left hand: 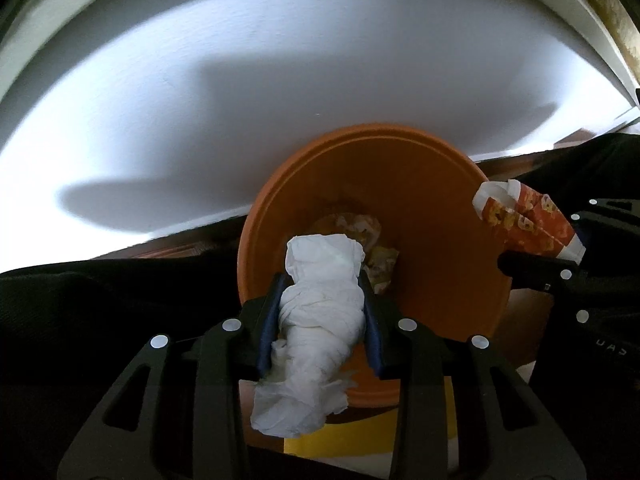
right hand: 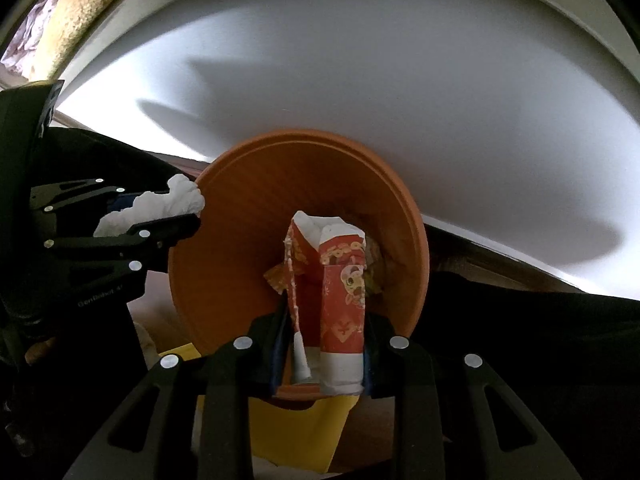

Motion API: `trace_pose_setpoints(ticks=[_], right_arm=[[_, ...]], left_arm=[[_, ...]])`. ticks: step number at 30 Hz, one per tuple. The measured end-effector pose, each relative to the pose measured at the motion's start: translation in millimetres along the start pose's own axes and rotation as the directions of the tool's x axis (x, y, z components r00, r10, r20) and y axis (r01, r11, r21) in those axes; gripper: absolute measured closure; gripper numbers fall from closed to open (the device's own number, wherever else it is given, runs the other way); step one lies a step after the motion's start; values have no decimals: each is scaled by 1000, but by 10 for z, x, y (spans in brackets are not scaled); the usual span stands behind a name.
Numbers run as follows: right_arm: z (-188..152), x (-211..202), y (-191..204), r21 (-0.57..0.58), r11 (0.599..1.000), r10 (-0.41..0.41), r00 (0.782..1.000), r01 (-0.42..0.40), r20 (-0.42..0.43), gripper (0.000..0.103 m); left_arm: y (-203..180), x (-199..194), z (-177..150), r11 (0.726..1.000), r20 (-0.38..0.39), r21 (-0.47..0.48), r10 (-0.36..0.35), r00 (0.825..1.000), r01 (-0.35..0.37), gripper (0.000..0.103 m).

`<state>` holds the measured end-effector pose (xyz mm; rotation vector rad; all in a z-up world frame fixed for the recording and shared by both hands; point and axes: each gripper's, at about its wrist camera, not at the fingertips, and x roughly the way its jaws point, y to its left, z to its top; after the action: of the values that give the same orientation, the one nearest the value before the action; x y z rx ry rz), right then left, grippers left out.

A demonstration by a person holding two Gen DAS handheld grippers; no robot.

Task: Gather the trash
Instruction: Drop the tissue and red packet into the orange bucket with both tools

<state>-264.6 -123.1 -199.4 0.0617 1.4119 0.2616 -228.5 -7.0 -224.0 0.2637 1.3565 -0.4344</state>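
Observation:
My left gripper (left hand: 322,280) is shut on a crumpled white tissue (left hand: 316,320) and holds it over the near rim of an orange bin (left hand: 440,216). Crumpled wrappers (left hand: 374,248) lie at the bin's bottom. My right gripper (right hand: 325,316) is shut on a folded red paper packet (right hand: 340,304) with gold print, held over the same orange bin (right hand: 248,216). In the left wrist view the right gripper (left hand: 532,248) and its red packet (left hand: 524,220) sit at the bin's right rim. In the right wrist view the left gripper (right hand: 176,208) with the tissue (right hand: 160,204) sits at the bin's left rim.
A white wall (left hand: 280,80) rises behind the bin. A yellow object (right hand: 296,432) lies under the bin's near side. Dark cloth (left hand: 100,320) lies on both sides. A tan textured surface (right hand: 84,12) shows at the upper left in the right wrist view.

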Motion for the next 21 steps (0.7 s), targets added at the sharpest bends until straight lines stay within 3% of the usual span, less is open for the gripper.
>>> trace_pose_setpoints(ticks=[1, 2, 3, 4, 14, 19, 21], right_arm=[[-7, 3, 7, -1, 1000, -2, 1000, 2, 1, 70], [-38, 7, 32, -3, 1000, -7, 1000, 7, 4, 65], [-37, 3, 40, -5, 1000, -16, 1000, 16, 9, 47], [-45, -7, 39, -4, 1000, -26, 1000, 26, 15, 40], [-109, -135, -15, 32, 999, -43, 998, 42, 54, 37], [-172, -412, -71, 21, 999, -48, 993, 46, 103, 37], [-217, -552, -65, 11, 999, -38, 990, 37, 137, 32]], left_arm=[[0, 6, -1, 1000, -3, 1, 3, 1000, -3, 64], [5, 5, -13, 1000, -5, 1, 7, 1000, -7, 52], [-5, 19, -15, 1000, -7, 0, 20, 1000, -20, 34], [-36, 38, -8, 1000, -2, -3, 27, 1000, -27, 28], [-49, -9, -86, 1000, 10, -29, -4, 1000, 4, 26], [-71, -191, -39, 997, 46, -28, -74, 996, 76, 26], [-58, -389, -40, 994, 79, -9, -104, 991, 105, 26]])
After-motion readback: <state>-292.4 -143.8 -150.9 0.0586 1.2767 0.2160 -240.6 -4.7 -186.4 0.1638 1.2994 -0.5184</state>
